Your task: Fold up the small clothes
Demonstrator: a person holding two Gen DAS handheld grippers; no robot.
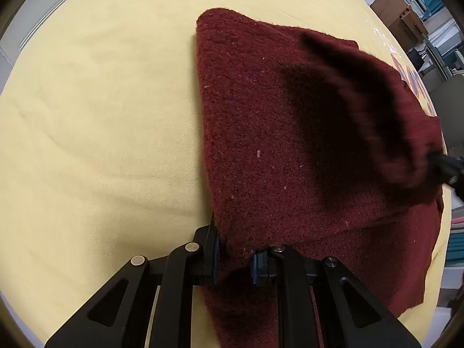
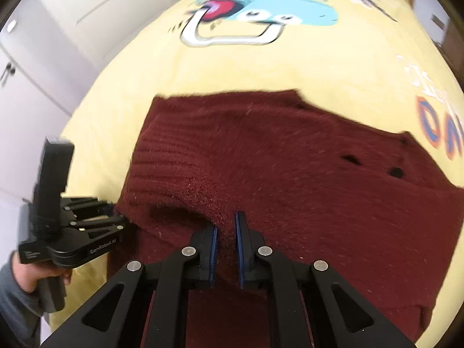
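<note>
A dark red knitted sweater (image 1: 261, 121) lies on a yellow printed sheet (image 1: 101, 101). My left gripper (image 1: 235, 256) is shut on the sweater's near left edge, with cloth bunched between its blue pads. In the right wrist view my right gripper (image 2: 225, 249) is shut on a raised fold of the sweater (image 2: 290, 168) and holds it above the layer below. The left gripper (image 2: 116, 217) also shows there at the sweater's left edge, held by a hand. The right gripper (image 1: 443, 165) shows at the right edge of the left wrist view, under lifted blurred cloth.
The sheet (image 2: 290, 66) carries a blue cartoon print (image 2: 261, 8) at the far end and orange letters (image 2: 438, 127) on the right. White cabinets (image 2: 43, 43) stand on the left. Brown boxes and shelves (image 1: 406, 11) stand beyond the bed.
</note>
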